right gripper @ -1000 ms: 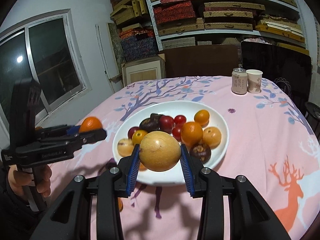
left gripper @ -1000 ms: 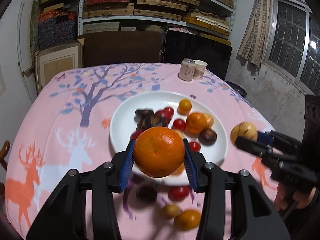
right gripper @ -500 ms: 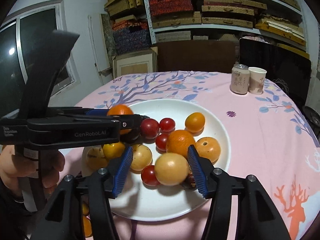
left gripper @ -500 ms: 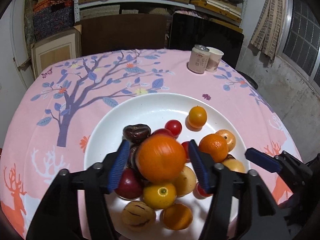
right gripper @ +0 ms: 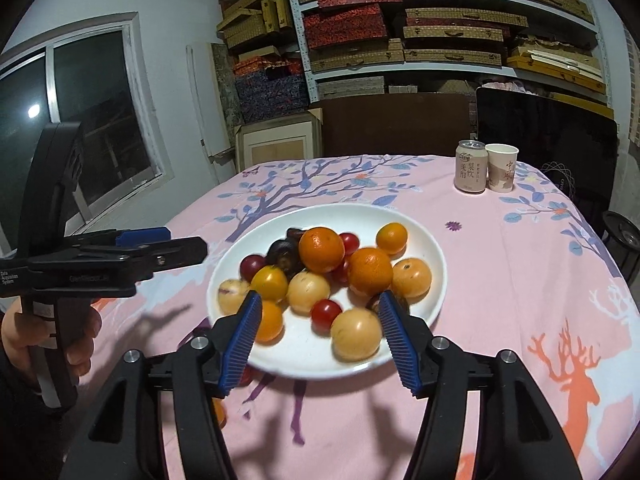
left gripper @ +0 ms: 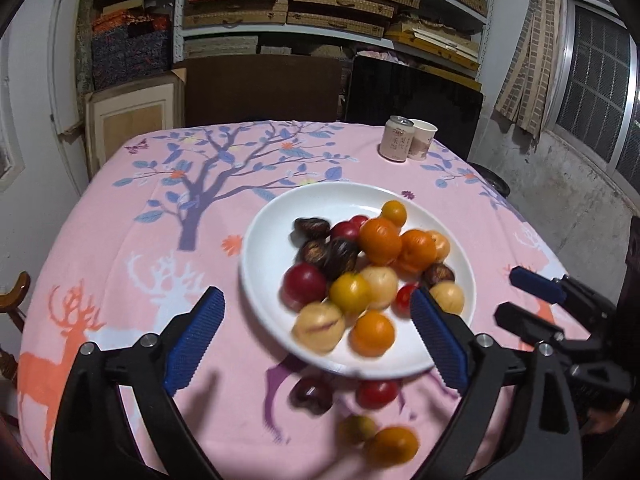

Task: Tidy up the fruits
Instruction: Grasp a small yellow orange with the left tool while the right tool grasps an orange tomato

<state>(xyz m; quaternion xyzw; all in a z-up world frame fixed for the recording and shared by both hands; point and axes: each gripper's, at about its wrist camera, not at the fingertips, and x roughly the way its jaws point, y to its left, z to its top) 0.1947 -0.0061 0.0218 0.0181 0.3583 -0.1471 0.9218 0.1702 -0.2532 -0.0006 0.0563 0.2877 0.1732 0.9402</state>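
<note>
1. Left gripper (left gripper: 316, 332): jaws have just been opening, now spread wide, nothing between the pads. White plate (left gripper: 264, 256) sits ahead of it, slightly right.
2. Right gripper (right gripper: 320, 336): jaws have just been opening, now about half open, holding nothing. Pale yellow round fruit (right gripper: 355, 334) lies on the plate between the tips, closer to the right pad; I can't tell whether that pad touches it.
3. Big orange (right gripper: 321, 249) rests on top of the pile, ahead of both claws, leaning on a second orange (right gripper: 369, 271) and the dark fruits.
4. Leftovers on the tablecloth (left gripper: 120, 240), below and between my left fingers: dark chestnut-like fruit (left gripper: 311, 395), red cherry tomato (left gripper: 377, 394), small yellowish fruit (left gripper: 358, 429), small orange (left gripper: 392, 445).
5. Risk: the pile is stacked loosely, so bumping it with a pad on pull-out could roll the top orange off the rim.
6. Risk: the plate is crowded on the near side; another drop there may knock fruit out.
7. Risk: the claws are close together, so they could clash reaching for the same leftovers.
</note>
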